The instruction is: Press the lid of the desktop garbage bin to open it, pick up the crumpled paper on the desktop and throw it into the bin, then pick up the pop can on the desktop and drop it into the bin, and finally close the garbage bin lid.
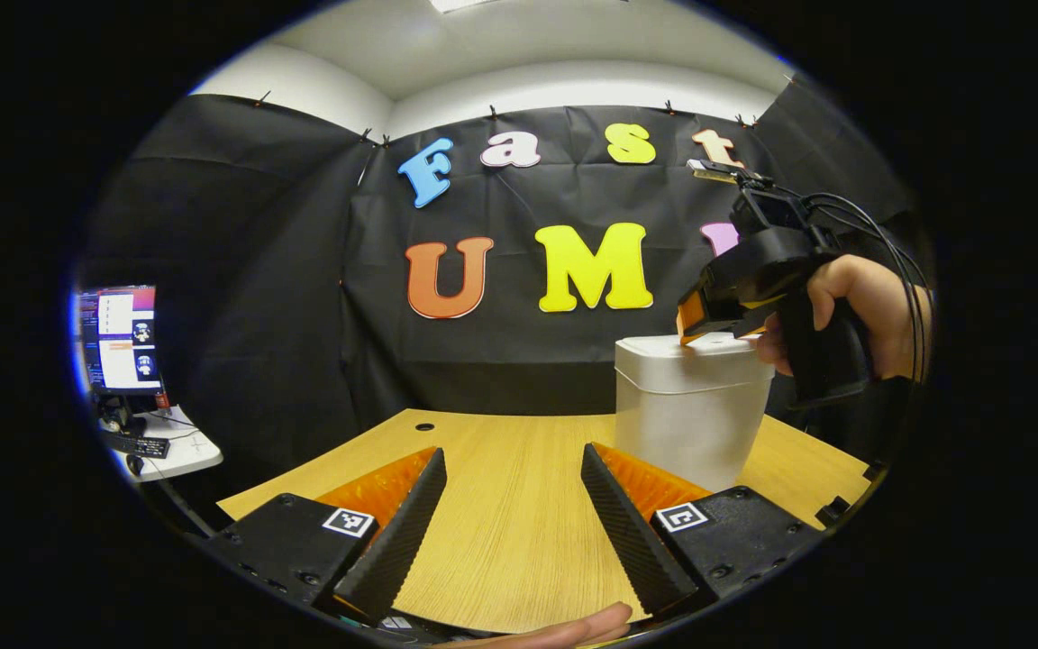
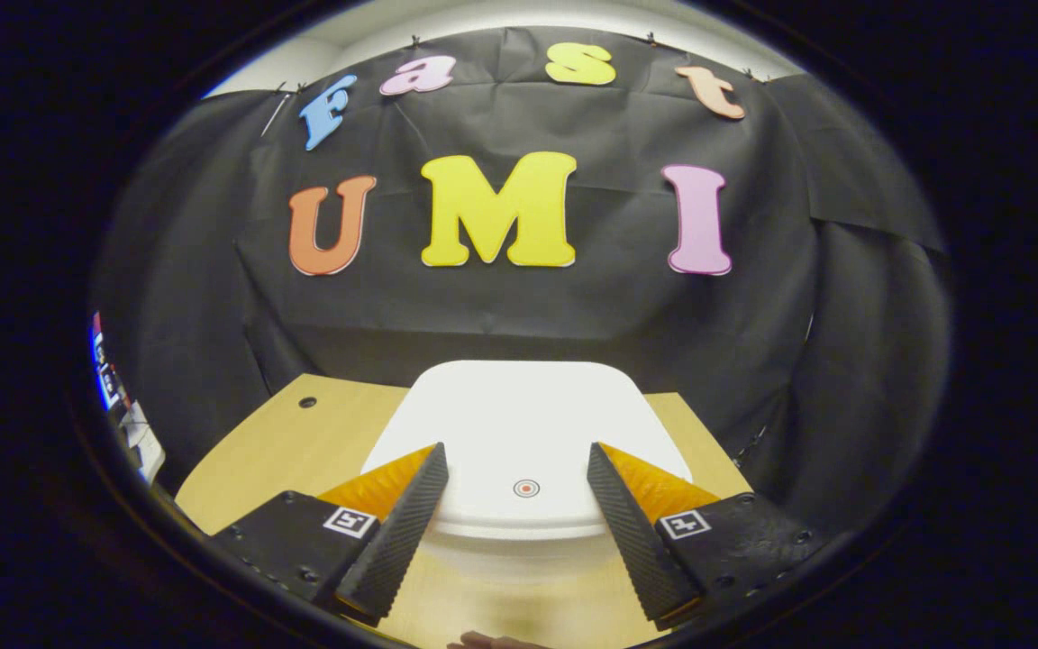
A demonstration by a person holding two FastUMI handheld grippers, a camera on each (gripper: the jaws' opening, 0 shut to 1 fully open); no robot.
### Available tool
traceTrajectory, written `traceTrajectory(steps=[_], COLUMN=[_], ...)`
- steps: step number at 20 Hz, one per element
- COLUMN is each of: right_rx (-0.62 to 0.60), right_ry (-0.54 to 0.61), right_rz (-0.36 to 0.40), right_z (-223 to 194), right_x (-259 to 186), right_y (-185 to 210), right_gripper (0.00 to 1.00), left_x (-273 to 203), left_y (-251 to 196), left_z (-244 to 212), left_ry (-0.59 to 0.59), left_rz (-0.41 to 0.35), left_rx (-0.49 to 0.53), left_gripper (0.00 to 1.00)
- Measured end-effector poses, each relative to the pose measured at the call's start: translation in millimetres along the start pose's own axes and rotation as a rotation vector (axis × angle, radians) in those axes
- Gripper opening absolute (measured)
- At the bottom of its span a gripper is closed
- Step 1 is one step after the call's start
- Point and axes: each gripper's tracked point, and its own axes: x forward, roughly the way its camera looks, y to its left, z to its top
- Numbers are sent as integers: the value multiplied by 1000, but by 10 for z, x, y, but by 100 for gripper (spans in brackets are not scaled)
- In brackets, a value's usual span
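Bin lid (image 2: 519, 433) sits shut right under the right claw (image 2: 519, 491), spread wide and empty, probably lined up to press it; left claw (image 1: 513, 505) hangs open, empty.

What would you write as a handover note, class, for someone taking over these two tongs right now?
Left tongs: open, empty, low over the desk.
Right tongs: open, empty, poised above the bin lid, with its round marked spot between the fingers.
Bin: upright at the desk's far right, lid shut.
Done: nothing visible.
Left: press lid open, bin the paper, then the can, close lid. I can't place the paper or can.
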Motion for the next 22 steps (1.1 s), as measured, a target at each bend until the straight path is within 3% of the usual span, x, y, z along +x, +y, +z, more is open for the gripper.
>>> traceTrajectory(steps=[3,10,14,18,22], right_rx=[-9,12,125,164,114], right_ry=[-94,-194,-166,-154,-119], right_rz=[-31,-10,64,62,32], right_z=[-48,-6,68,138,2], right_x=[-29,-43,-88,-106,-23], right_y=[26,21,-35,-169,-204], right_gripper=[99,98,97,93,93], left_x=[15,35,54,65,72], left_y=[58,101,100,121,137], left_z=[-45,-48,-74,-92,-118], left_ry=[13,23,29,36,45], left_rz=[10,21,16,18,22], left_rx=[-18,-26,-35,-49,-56], left_gripper=[97,97,97,97,97])
